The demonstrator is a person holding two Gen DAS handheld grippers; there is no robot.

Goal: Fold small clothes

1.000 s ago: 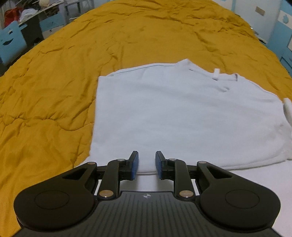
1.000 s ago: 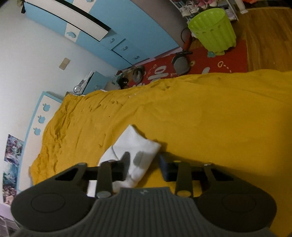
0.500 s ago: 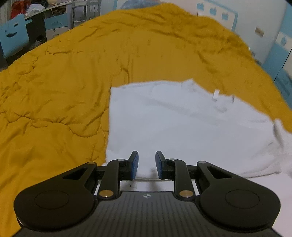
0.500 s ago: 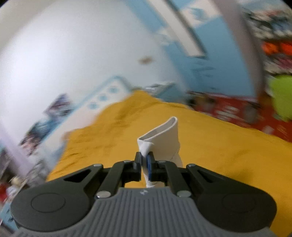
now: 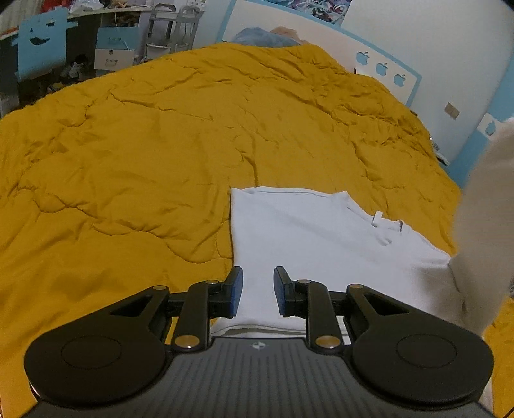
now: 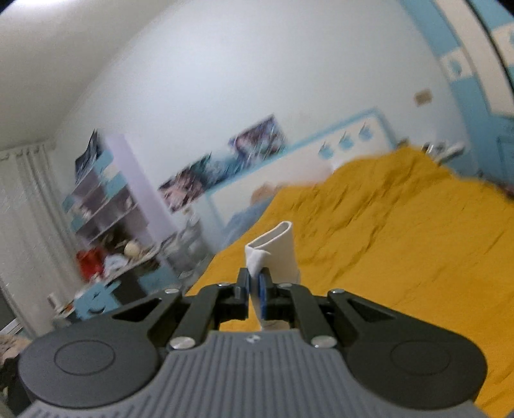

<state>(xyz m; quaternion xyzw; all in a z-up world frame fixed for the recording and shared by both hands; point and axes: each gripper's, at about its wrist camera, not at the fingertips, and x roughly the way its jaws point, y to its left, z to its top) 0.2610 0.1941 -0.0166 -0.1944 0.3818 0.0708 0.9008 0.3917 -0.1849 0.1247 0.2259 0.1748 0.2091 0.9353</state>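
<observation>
The right gripper [image 6: 254,291] had its jaws clamped on a white fabric sleeve [image 6: 273,249], which stood up at twelve o'clock from the pads, lifted above the mustard-yellow quilted bedspread [image 6: 401,250]. The left gripper [image 5: 257,291] held its jaws partly apart with nothing between them, above one flat white cotton shirt [image 5: 321,244] lying from twelve to three o'clock of its fingertips. One shirt and two grippers showed.

White walls [image 6: 225,80]; mustard quilt [image 5: 160,144] covered the bed. Blue-trimmed headboard [image 5: 385,69] at far end, posters [image 6: 253,141] above. Shelves [image 6: 102,205] and cluttered desk [image 5: 106,16] far left, curtain [image 6: 19,225] beside.
</observation>
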